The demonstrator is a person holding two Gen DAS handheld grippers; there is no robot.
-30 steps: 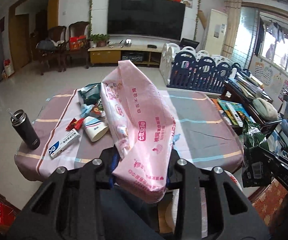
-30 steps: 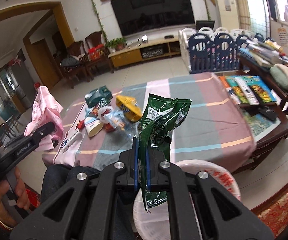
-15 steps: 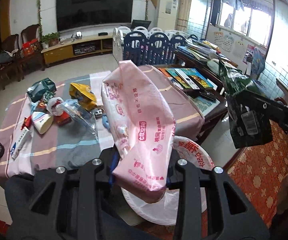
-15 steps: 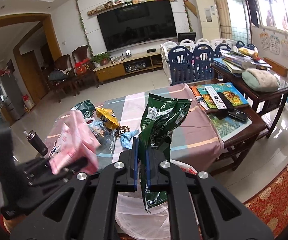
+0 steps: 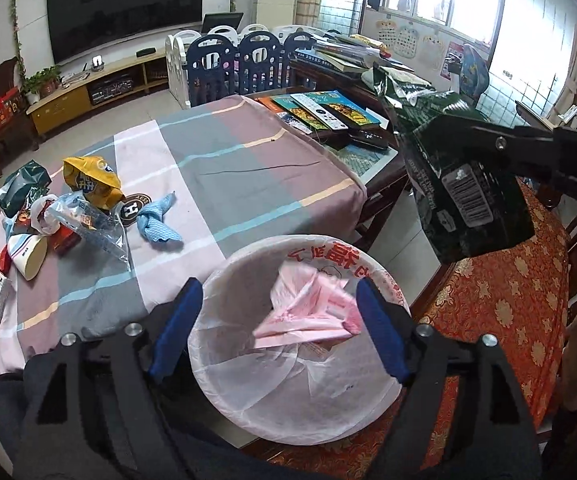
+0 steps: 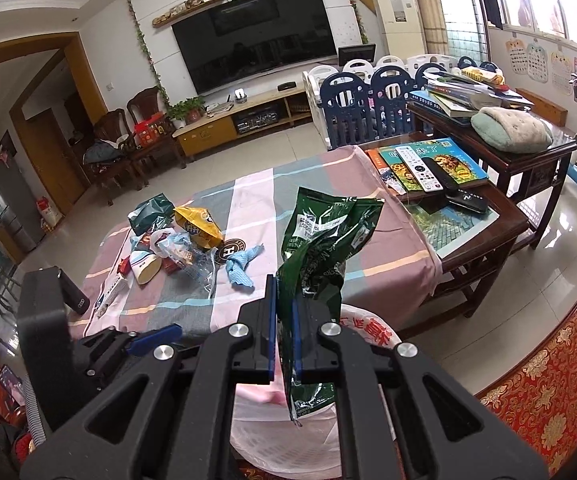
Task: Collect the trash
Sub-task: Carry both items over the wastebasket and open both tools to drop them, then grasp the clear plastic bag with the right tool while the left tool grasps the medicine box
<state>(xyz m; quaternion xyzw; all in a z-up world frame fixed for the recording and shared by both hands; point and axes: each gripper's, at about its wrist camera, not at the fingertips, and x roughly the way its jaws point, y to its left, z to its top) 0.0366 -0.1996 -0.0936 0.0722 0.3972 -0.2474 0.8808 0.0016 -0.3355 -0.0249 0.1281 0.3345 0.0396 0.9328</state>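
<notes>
Over the lined bin (image 5: 248,412): my left gripper (image 5: 278,330) has just sprung wide, pink wrapper (image 5: 308,312) dropping inside. Right gripper (image 6: 284,334) clamps the green bag (image 6: 324,236), next in. Wrapper pile (image 5: 68,208) on the table (image 5: 228,168) remains.

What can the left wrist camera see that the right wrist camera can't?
Only the left view looks down into the white-lined bin, where the pink bag is dropping from the left claw, whose jaws have just been opening. Only the right view shows the wall TV whole. Both show the table, its litter, and the green bag pinched in the right claw.
</notes>
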